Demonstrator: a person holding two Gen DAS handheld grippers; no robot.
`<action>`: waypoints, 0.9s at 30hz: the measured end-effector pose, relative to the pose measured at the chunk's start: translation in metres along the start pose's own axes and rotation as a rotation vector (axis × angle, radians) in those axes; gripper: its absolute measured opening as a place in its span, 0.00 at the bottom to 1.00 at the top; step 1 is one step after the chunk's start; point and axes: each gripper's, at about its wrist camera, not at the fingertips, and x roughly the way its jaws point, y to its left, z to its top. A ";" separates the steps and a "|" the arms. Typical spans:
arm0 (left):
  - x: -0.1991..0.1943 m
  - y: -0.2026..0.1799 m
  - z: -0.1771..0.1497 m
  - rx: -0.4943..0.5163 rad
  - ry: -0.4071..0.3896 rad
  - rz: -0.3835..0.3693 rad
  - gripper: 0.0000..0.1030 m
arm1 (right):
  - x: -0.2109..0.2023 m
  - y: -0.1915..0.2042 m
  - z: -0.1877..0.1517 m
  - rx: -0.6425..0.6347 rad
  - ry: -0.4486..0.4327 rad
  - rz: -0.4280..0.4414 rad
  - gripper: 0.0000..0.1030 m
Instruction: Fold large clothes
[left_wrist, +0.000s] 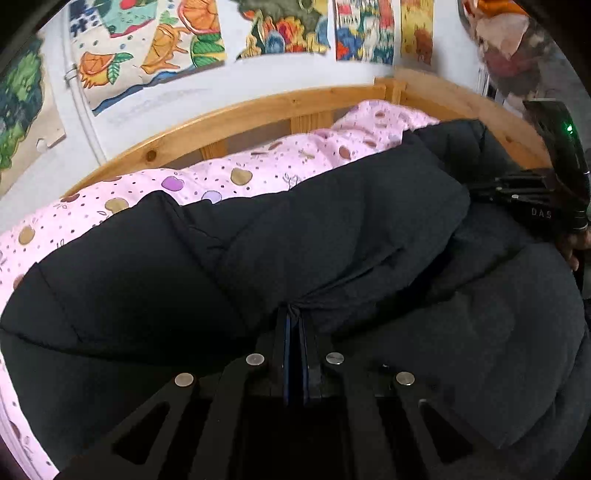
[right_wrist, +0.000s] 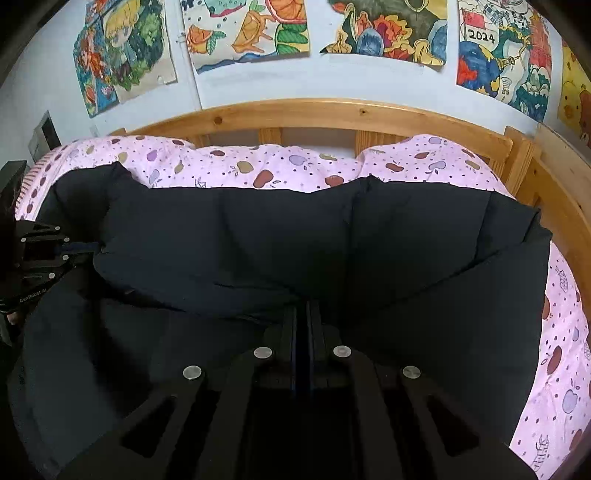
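We've got the big black puffy jacket spread across the pink fruit-print duvet on the wooden bed, and we're midway through a fold, with a thick padded layer doubled over toward the far rail. Our left gripper has its jaws pressed together on a bunched pinch of the jacket's edge, and you can see the cloth puckering right at the tips. Our right gripper looks the same, jaws together with black cloth nipped between them, though everything is so dark there that we're only fairly sure of the bite. To do this step well, we'd move both hands together at the same height and pace so the folded edge lands straight and parallel to the rail, keep the cloth taut between the two pinches so the padding doesn't slump in the middle, and lay it down before letting go instead of dropping it. Puffy fill springs back, so a firm press along the crease afterwards probably helps. The risk is one pinch slipping, since only a small bit of cloth is held. Counting up: one jacket, one duvet, one bed, two grippers, and five drawings on the wall in the right view, with a sixth just peeking in at the right edge.
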 end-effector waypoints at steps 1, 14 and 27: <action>-0.006 0.003 -0.001 -0.012 -0.026 -0.024 0.06 | -0.004 -0.001 0.001 0.002 -0.010 0.009 0.04; -0.093 0.032 0.011 -0.070 -0.367 -0.222 0.39 | -0.076 -0.019 0.016 0.073 -0.198 0.074 0.08; -0.008 0.023 0.066 -0.225 -0.160 -0.363 0.38 | 0.001 0.000 0.092 0.178 -0.067 0.274 0.08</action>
